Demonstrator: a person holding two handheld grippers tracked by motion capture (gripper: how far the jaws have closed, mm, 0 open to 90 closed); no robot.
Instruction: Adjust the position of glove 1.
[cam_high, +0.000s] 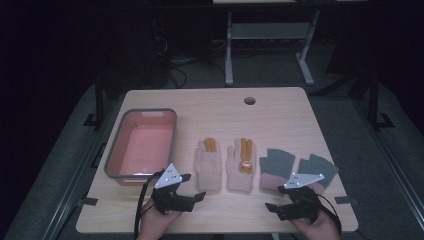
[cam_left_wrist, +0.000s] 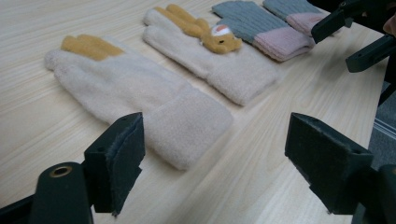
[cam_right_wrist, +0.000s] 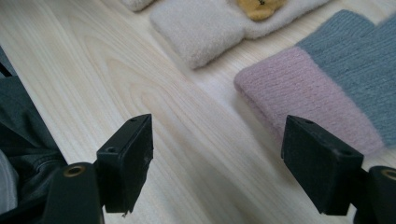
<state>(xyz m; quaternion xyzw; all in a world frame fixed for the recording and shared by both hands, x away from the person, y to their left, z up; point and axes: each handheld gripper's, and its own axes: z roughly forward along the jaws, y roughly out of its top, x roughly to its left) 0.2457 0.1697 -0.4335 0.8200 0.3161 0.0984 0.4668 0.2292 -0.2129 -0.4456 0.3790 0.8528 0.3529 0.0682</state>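
Note:
Two cream gloves with orange fingers lie palm-down mid-table: a plain one (cam_high: 208, 162) (cam_left_wrist: 130, 93) and one with a small bear face (cam_high: 241, 162) (cam_left_wrist: 210, 51) (cam_right_wrist: 205, 28). To their right lie two grey gloves with pink cuffs (cam_high: 276, 167) (cam_high: 315, 167) (cam_left_wrist: 266, 28) (cam_right_wrist: 317, 93). My left gripper (cam_high: 194, 186) (cam_left_wrist: 219, 158) is open just in front of the plain glove's cuff, nothing between its jaws. My right gripper (cam_high: 274, 211) (cam_right_wrist: 215, 163) is open over bare wood, beside a pink cuff. The right gripper (cam_left_wrist: 355, 37) also appears far off in the left gripper view.
An empty pink tub with a grey rim (cam_high: 142, 145) stands at the table's left, just behind my left hand. A cable hole (cam_high: 249, 100) sits near the far edge of the wooden table (cam_high: 225, 115). Another desk's frame (cam_high: 270, 45) stands beyond.

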